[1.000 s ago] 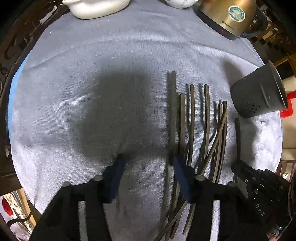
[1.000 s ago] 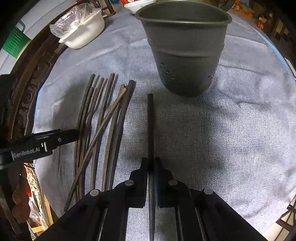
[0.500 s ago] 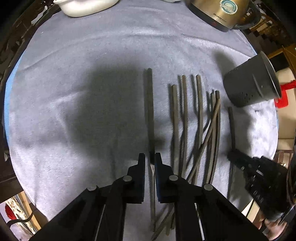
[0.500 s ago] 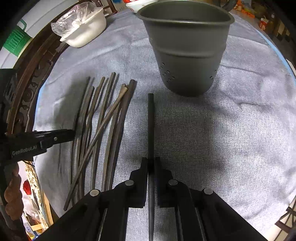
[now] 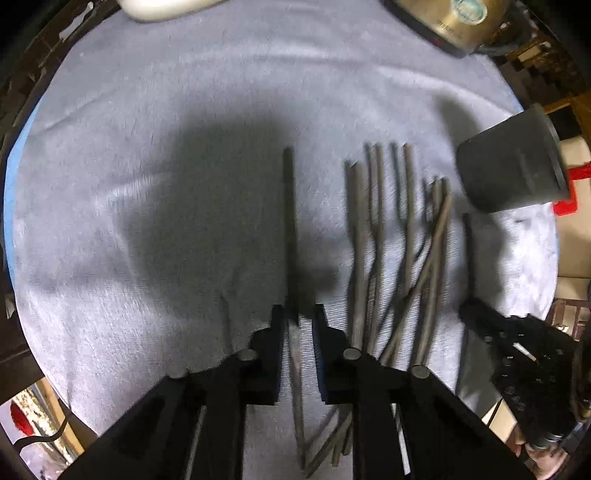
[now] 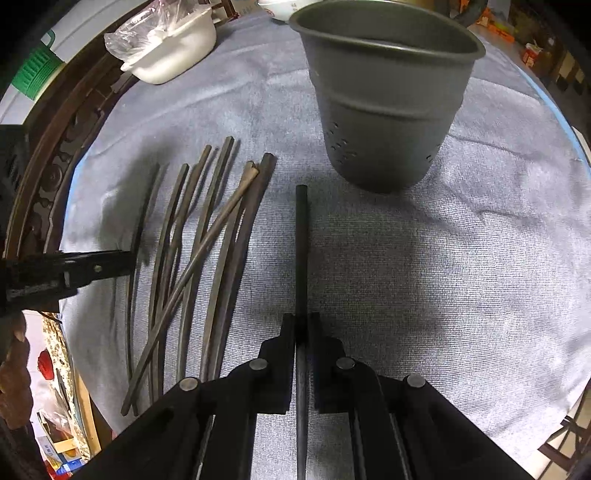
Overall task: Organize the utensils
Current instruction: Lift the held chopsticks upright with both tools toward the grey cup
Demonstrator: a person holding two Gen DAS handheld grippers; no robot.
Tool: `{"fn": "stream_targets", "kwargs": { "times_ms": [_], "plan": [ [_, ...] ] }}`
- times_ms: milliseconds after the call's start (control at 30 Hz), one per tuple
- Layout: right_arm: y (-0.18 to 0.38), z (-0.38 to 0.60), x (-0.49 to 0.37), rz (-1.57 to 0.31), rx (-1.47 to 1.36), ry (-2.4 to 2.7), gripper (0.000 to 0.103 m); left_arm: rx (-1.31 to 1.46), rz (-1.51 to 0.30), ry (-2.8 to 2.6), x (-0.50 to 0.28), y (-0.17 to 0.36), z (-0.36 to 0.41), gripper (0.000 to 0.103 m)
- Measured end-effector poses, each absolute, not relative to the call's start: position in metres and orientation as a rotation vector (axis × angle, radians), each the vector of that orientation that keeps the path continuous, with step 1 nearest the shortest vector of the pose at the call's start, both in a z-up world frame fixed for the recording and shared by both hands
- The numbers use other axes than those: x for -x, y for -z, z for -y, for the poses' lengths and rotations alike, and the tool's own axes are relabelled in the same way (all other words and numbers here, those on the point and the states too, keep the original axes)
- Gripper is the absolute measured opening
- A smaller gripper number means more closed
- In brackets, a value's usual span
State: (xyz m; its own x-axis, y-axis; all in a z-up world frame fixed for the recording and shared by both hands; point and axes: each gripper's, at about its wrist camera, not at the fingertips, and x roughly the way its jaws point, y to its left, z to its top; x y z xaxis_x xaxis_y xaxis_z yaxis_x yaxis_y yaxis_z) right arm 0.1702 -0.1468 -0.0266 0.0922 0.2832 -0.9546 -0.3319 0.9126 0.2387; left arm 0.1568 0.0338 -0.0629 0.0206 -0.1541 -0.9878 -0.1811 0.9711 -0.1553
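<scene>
Kettle label (image 5: 466,7) — blurred, unreadable

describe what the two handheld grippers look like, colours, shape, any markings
Both the left gripper and the right gripper are matte black, with two flat, blocky fingers on angular linkage arms joined by round grey pivot pins. The left gripper's pads show blue inner edges. From the right wrist view, the left gripper's side carries small white lettering, too blurred to read. No cables or sleeves are visible.

Chopsticks (image 6: 207,258) left of holder (image 6: 384,110)
</scene>
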Motion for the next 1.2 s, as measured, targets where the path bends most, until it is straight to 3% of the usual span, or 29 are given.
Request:
{"fn": "stream_targets", "kwargs": {
  "times_ms": [300, 367, 433, 500, 567, 600, 633, 867, 1033, 1200],
  "plan": [
    [0.026, 0.146, -0.174, -1.489, 0.135, -0.494, 0.009, 0.226, -1.624, 0.015, -0.155, 0.057, -0.046, 0.008],
    [0.026, 0.143, -0.179, -1.516, 0.130, -0.491, 0.010, 0.209, -1.630, 0.002, -0.161, 0.055, -0.045, 0.018],
    [0.027, 0.141, -0.185, -1.537, 0.134, -0.487, 0.010, 0.206, -1.628, -0.010, -0.173, 0.052, -0.046, 0.041],
    [0.029, 0.138, -0.194, -1.555, 0.119, -0.475, 0.010, 0.208, -1.630, -0.004, -0.183, 0.052, -0.045, 0.045],
    [0.029, 0.135, -0.198, -1.563, 0.126, -0.473, 0.010, 0.209, -1.620, -0.025, -0.188, 0.049, -0.046, 0.044],
    [0.030, 0.132, -0.200, -1.569, 0.145, -0.475, 0.010, 0.204, -1.616, -0.037, -0.191, 0.046, -0.047, 0.033],
    [0.030, 0.130, -0.200, -1.570, 0.161, -0.478, 0.010, 0.188, -1.612, -0.051, -0.191, 0.045, -0.048, 0.005],
    [0.025, 0.121, -0.192, -1.515, 0.212, -0.478, 0.007, 0.280, -1.542, -0.009, -0.181, 0.024, -0.077, 0.006],
    [-0.018, 0.155, -0.165, -1.295, 0.056, -0.476, 0.007, 0.334, -1.264, -0.062, -0.155, -0.042, -0.103, 0.006],
    [-0.075, 0.200, -0.141, -0.947, -0.115, -0.401, 0.007, 0.401, -0.936, -0.130, -0.119, -0.096, -0.106, 0.006]
  ]
}}
